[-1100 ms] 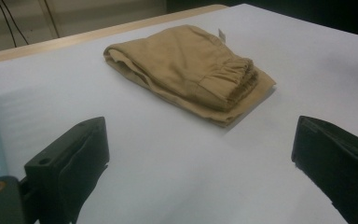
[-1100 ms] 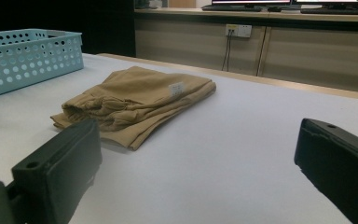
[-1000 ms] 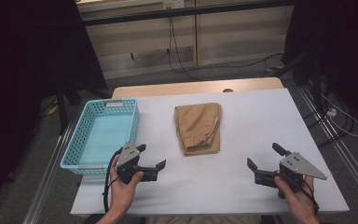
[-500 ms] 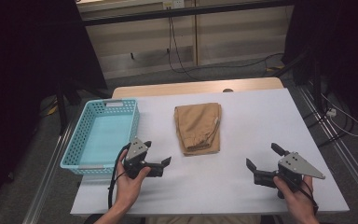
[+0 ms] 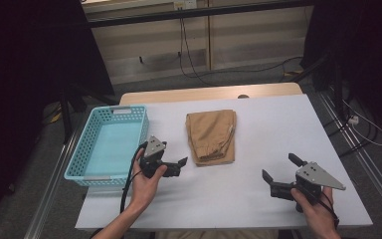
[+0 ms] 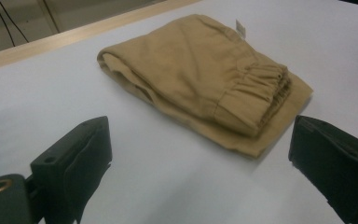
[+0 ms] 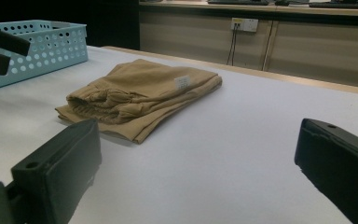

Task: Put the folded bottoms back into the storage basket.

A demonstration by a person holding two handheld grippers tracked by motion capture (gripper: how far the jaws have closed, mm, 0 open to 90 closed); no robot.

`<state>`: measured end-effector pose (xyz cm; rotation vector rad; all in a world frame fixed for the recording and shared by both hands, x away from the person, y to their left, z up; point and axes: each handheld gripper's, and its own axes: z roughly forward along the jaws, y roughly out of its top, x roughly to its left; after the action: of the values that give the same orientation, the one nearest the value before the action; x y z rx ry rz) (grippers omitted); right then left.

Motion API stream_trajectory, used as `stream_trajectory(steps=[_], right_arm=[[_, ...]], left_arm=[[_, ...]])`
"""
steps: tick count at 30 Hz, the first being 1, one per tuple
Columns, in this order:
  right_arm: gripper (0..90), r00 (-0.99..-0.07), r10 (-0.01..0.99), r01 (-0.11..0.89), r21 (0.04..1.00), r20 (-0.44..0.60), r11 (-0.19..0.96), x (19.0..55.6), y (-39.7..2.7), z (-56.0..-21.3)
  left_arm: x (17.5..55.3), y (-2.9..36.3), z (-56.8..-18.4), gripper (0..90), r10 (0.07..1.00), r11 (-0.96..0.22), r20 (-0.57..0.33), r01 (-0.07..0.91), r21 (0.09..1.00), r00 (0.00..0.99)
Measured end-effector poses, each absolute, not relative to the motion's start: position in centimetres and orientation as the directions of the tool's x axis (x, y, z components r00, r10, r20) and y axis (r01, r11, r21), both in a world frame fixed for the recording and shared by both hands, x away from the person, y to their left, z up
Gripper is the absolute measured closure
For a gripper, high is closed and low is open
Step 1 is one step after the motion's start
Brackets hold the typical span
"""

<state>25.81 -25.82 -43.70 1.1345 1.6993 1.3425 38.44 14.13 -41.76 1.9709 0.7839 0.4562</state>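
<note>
A folded pair of tan trousers [image 5: 211, 135] lies mid-table, elastic waistband toward me. My left gripper [image 5: 179, 165] is open and empty, a short way left of the trousers' near corner, jaws pointing right. In the left gripper view the trousers [image 6: 200, 74] lie just ahead of that open gripper [image 6: 198, 135]. My right gripper [image 5: 280, 167] is open and empty near the front right of the table, well apart from the trousers. In the right gripper view the trousers [image 7: 140, 95] lie farther off, beyond its wide-spread jaws.
A light blue perforated basket [image 5: 110, 144] stands empty at the left of the white table [image 5: 278, 124], just behind my left hand; its corner [image 7: 42, 44] is in the right gripper view. Cables run over the floor beyond the table's far edge.
My left gripper has moved forward and to the right, closer to the trousers' near corner. The right gripper has barely shifted. The trousers and basket have stayed put.
</note>
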Motion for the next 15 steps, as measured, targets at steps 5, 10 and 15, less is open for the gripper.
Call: stream_trajectory(steps=[5, 10, 15], right_arm=[[0.5, -0.386, 0.922, 0.217, 0.972, 0.004, 0.087, 25.8, -25.9, -43.7], [0.4, -0.387, 0.922, 0.22, 0.971, 0.003, 0.089, 25.8, -25.8, -43.7], [0.4, -0.389, 0.921, 0.227, 0.969, 0.001, 0.094, 25.8, -25.9, -43.8]], left_arm=[[39.3, 13.5, -41.2, 5.8, 0.684, -0.348, -0.021, 0.352, 0.869, 0.729], [40.2, 13.0, -41.0, 5.8, 0.679, -0.345, -0.035, 0.362, 0.866, 0.733], [41.1, 12.6, -41.6, 5.9, 0.68, -0.373, -0.035, 0.386, 0.844, 0.733]])
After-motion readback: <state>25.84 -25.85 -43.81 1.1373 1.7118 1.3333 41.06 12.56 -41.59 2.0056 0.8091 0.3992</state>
